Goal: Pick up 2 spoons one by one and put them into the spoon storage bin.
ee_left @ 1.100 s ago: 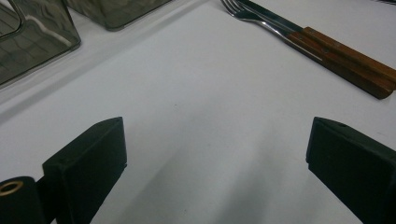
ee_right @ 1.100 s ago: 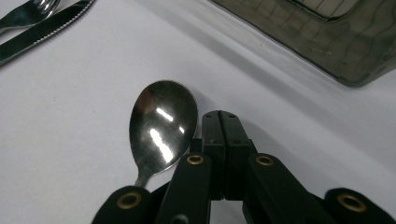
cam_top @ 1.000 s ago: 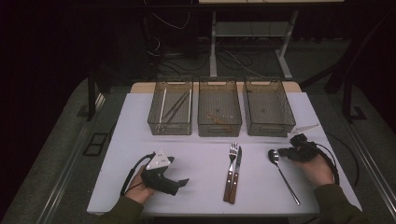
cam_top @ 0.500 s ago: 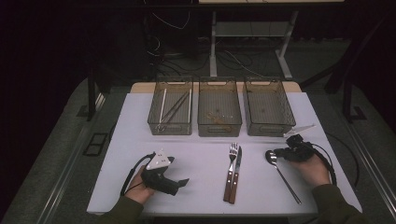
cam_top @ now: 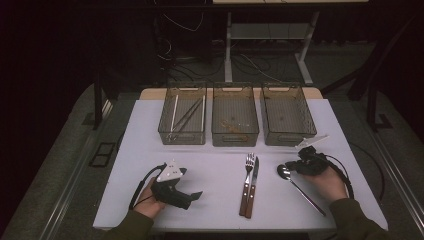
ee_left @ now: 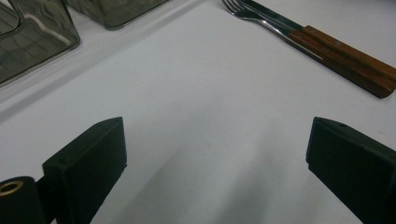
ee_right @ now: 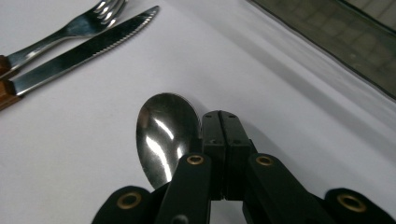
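Note:
A metal spoon (cam_top: 284,172) (ee_right: 163,133) lies on the white table (cam_top: 215,160), its handle running toward the near right. My right gripper (cam_top: 293,167) (ee_right: 223,117) is shut with nothing between its jaws. Its tips rest beside the right edge of the spoon's bowl. To the spoon's left, a fork (cam_top: 248,180) (ee_right: 70,28) and a knife (cam_top: 254,184) (ee_right: 84,49) with wooden handles lie side by side. My left gripper (cam_top: 196,195) (ee_left: 215,154) rests open on the table at the near left. Its jaws stand wide apart over bare surface, pointing toward the fork (ee_left: 261,16) and knife (ee_left: 345,56).
Three see-through bins stand in a row at the back. The left bin (cam_top: 182,134) holds several thin sticks, the middle bin (cam_top: 235,136) has some crumbs, and the right bin (cam_top: 289,134) looks bare. The table's front edge runs just before both hands.
My right gripper has slid a little to the left, up to the spoon's bowl. The left gripper has stayed put.

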Action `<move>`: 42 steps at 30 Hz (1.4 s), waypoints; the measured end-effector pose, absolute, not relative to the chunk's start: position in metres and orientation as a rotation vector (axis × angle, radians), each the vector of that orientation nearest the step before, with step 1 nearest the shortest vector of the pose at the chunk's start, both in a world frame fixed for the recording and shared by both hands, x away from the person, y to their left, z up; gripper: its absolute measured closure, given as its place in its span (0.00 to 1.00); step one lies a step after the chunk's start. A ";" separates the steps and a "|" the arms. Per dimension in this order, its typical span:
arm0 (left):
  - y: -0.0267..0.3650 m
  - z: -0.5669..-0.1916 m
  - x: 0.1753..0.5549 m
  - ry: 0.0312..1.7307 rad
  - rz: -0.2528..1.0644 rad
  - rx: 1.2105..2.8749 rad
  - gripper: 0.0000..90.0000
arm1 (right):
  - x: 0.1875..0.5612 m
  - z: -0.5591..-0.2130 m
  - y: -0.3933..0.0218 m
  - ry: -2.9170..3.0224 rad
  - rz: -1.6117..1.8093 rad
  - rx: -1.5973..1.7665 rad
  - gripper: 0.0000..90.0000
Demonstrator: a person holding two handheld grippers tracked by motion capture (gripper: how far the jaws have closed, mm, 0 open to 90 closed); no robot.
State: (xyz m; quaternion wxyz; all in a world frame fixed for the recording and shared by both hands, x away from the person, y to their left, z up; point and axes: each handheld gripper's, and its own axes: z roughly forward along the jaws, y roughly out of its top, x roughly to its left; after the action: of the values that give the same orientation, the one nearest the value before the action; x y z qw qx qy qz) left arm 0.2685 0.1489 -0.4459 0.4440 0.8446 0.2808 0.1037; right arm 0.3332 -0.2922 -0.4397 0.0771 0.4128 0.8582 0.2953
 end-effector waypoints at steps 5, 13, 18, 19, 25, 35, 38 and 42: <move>0.149 -0.446 0.268 0.695 0.257 2.095 0.04 | 0.331 -0.440 -0.282 2.604 0.889 1.187 1.00; 0.149 -0.446 0.268 0.695 0.256 2.095 0.04 | 0.327 -0.439 -0.268 2.650 0.895 1.118 1.00; 0.149 -0.446 0.268 0.696 0.257 2.092 0.04 | 0.326 -0.437 -0.267 2.647 0.904 1.110 0.98; 0.149 -0.446 0.268 0.695 0.257 2.094 0.04 | 0.325 -0.436 -0.268 2.636 0.915 1.121 0.98; 0.149 -0.445 0.268 0.696 0.256 2.092 0.04 | 0.321 -0.425 -0.279 2.592 1.001 1.155 0.90; 0.150 -0.445 0.268 0.693 0.258 2.095 0.04 | 0.315 -0.430 -0.283 2.629 1.096 1.160 0.63; 0.150 -0.445 0.268 0.691 0.259 2.096 0.04 | 0.313 -0.433 -0.284 2.634 1.121 1.159 0.61; 0.150 -0.445 0.268 0.693 0.258 2.096 0.04 | 0.308 -0.435 -0.284 2.634 1.112 1.142 0.61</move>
State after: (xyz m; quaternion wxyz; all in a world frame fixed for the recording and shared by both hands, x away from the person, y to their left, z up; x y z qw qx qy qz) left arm 0.2682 0.1504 -0.4449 0.4436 0.8451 0.2796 0.1040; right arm 0.3079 -0.2842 -0.4355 0.0314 0.3706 0.8552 0.3610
